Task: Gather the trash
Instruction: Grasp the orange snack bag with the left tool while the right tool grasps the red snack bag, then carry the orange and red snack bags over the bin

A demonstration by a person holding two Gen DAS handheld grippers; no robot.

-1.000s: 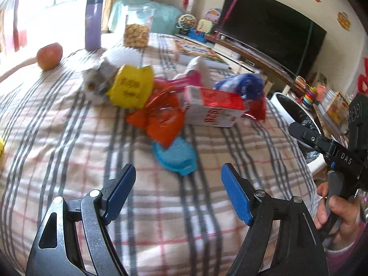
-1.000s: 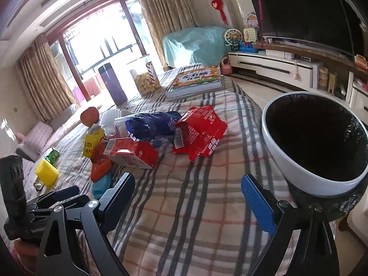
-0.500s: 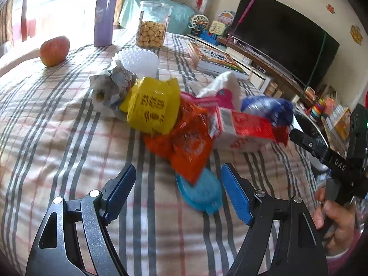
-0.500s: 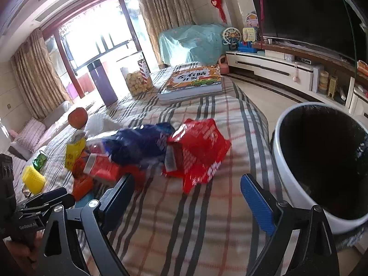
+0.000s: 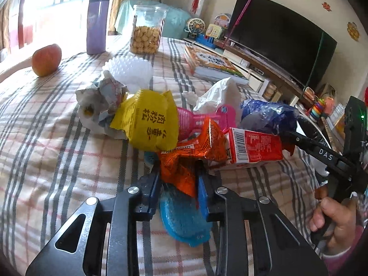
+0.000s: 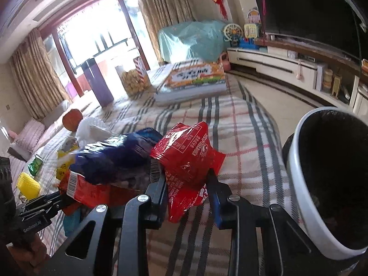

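A pile of trash lies on the checked tablecloth [image 5: 46,138]: yellow packet [image 5: 149,119], orange wrapper [image 5: 197,142], red carton [image 5: 255,147], blue bag [image 5: 269,115], crumpled paper [image 5: 101,94] and a blue lid [image 5: 181,216]. My left gripper [image 5: 178,172] is closing, its blue pads pinching the lower end of the orange wrapper. My right gripper [image 6: 187,179] is closing too, pads pressed on a red wrapper [image 6: 186,151] at the table's right side. A white bin [image 6: 306,191] with a black liner stands just right of it.
An apple [image 5: 46,58], purple bottle [image 5: 97,23], cookie jar [image 5: 147,30], white spiky bowl [image 5: 128,69] and a book [image 5: 211,62] sit at the far side. A hand holds the right gripper's body [image 5: 322,156] beside the carton. A TV unit lies beyond the bin.
Both grippers moved forward into the pile. Their jaws went from wide open to nearly together, the left around the orange wrapper, the right around the red wrapper.
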